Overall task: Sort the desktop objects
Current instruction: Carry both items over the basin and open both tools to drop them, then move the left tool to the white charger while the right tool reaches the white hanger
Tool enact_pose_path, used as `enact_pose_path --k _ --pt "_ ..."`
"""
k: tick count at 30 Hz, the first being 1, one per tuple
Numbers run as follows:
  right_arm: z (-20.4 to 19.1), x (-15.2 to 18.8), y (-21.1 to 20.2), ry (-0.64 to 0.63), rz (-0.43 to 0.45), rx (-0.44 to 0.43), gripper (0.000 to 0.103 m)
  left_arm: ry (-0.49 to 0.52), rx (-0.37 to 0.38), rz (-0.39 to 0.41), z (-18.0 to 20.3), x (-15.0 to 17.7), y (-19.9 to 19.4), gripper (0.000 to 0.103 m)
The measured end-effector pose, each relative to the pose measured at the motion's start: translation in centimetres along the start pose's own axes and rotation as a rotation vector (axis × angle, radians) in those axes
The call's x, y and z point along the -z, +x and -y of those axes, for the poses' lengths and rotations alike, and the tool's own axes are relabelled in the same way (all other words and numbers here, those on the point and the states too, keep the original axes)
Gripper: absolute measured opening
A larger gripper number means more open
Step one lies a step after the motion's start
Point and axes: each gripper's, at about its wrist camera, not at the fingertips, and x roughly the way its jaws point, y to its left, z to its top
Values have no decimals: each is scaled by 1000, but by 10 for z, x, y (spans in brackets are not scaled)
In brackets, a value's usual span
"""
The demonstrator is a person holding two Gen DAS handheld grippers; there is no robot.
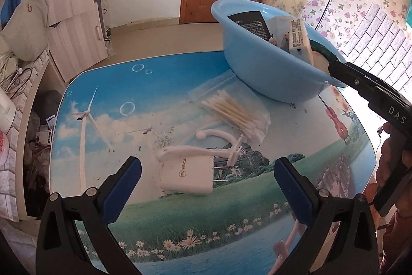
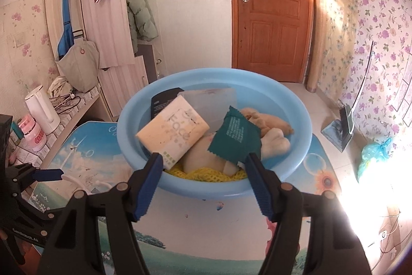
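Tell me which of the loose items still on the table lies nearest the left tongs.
The white charger plug, prongs pointing right, lies between the open left tongs. The white hook and the bag of cotton swabs lie farther off, toward the blue basin.

We see bright daylight from three o'clock, blown-out glare at four o'clock, and fisheye bending with dark corners.

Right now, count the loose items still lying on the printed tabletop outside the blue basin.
3: white plug charger nearest the left gripper, white plastic hook just behind it, clear bag of cotton swabs beside the blue plastic basin. Others may be hidden.
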Motion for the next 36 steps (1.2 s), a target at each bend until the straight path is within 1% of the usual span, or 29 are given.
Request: enact_pose_path --k 7,12,17,20,22,24,27,31,32,34,36 --pt "-8 5 -7 -43 5 9 67 14 11 39 1 3 -11 103" --pt "-16 10 -14 -44 12 5 67 10 21 40 -3 8 -12 103" --pt "-28 22 -19 -58 15 -12 67 8 23 29 -9 14 -10 103" --pt "-32 28 -13 -36 -34 -63 67 0 16 21 -13 16 -9 103" --pt "-39 34 -7 -47 -61 -78 67 -8 16 17 -17 18 -6 103" --pt "-46 39 -3 -65 -80 -88 67 -13 16 12 -19 19 -3 103" --pt "-55 42 3 -64 -106 -139 67 -14 31 1 -21 19 2 103" --pt "-69 46 9 -86 -126 -187 67 -4 31 -4 -20 18 9 102" --pt "-73 46 10 -93 -130 -197 67 -4 28 -4 -21 17 10 101" --pt "-77 46 13 -102 -135 -196 66 -9 49 -1 -24 18 11 94" --pt "-78 45 19 -89 -155 -224 66 -14 68 -2 -28 19 10 71"
